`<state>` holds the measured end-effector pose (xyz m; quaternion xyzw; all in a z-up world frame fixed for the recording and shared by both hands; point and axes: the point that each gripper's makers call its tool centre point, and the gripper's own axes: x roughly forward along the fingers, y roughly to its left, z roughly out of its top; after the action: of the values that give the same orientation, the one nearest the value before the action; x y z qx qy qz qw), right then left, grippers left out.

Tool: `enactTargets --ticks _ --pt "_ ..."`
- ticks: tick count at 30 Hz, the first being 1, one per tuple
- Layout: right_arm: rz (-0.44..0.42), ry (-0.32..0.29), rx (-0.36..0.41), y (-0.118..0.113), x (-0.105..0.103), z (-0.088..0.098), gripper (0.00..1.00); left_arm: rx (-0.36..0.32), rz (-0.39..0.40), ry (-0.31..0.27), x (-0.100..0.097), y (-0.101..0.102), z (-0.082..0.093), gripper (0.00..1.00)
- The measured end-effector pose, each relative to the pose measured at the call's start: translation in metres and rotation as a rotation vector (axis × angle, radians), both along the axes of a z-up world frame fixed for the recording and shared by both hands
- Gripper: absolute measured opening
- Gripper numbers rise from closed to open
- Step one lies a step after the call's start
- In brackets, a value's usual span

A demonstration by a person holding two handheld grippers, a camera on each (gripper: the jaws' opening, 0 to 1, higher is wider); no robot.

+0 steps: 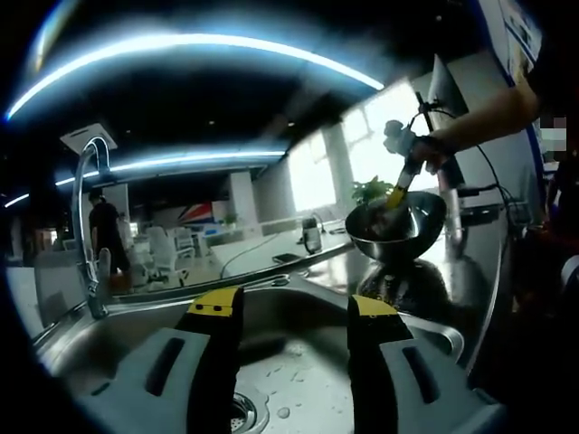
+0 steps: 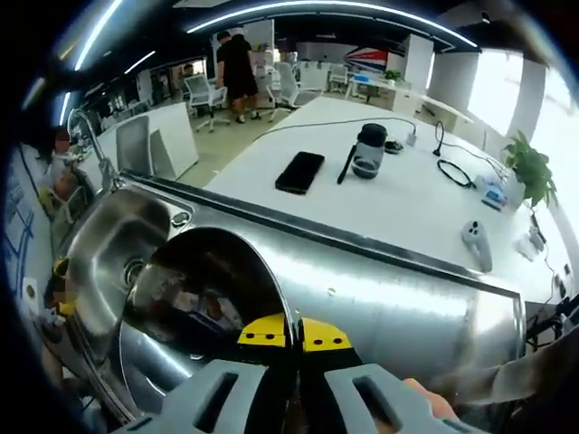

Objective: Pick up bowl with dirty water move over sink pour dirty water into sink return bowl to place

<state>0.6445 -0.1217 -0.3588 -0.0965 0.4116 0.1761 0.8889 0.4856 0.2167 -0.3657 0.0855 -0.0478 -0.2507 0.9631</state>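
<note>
- Bowl of shiny metal, seen in the left gripper view, hangs in the air beyond and to the right of that view's own right jaw, above the steel drainboard; something dark lies inside it, too blurred to name.
- In the same view the right gripper comes in from the right, held by a person's hand, its yellow-tipped jaws pinching the bowl's rim.
- Left gripper has its jaws spread apart with nothing between them, and they point over the sink; the drain sits just beside the left jaw's base.
- Faucet rises well to the left of the jaws, at the sink's far edge.
- In the right gripper view, the right gripper has its jaws pressed on the bowl's rim, the yellow tips almost meeting.
- Bowl spreads out to the left of the jaws, with brownish murky contents in its bottom.
- Sink lies further left, past the bowl, with the faucet above it.
- Beyond the jaws, across the drainboard, a white table holds a black phone and a dark jar.
</note>
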Motion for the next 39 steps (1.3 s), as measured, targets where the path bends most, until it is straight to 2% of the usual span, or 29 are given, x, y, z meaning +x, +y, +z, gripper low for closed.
enactTargets --ticks 9,16,25,31,39 --pt "0.005 0.007 -0.032 -0.007 0.005 -0.006 0.0 0.005 0.002 0.001 0.001 0.001 -0.001 0.44" --pt "0.019 -0.009 -0.039 -0.005 0.005 -0.007 0.0 0.011 0.002 0.002 0.002 0.001 -0.001 0.44" --pt "0.049 -0.028 -0.087 -0.012 0.002 -0.014 0.0 0.018 0.001 0.004 0.001 0.0 -0.002 0.44" --pt "0.075 -0.053 -0.117 -0.014 0.003 -0.017 0.02 0.02 0.001 0.006 0.002 0.0 -0.003 0.44" --pt "0.084 -0.054 -0.121 -0.021 0.01 -0.022 0.03 0.024 0.0 0.009 0.001 -0.001 -0.003 0.44"
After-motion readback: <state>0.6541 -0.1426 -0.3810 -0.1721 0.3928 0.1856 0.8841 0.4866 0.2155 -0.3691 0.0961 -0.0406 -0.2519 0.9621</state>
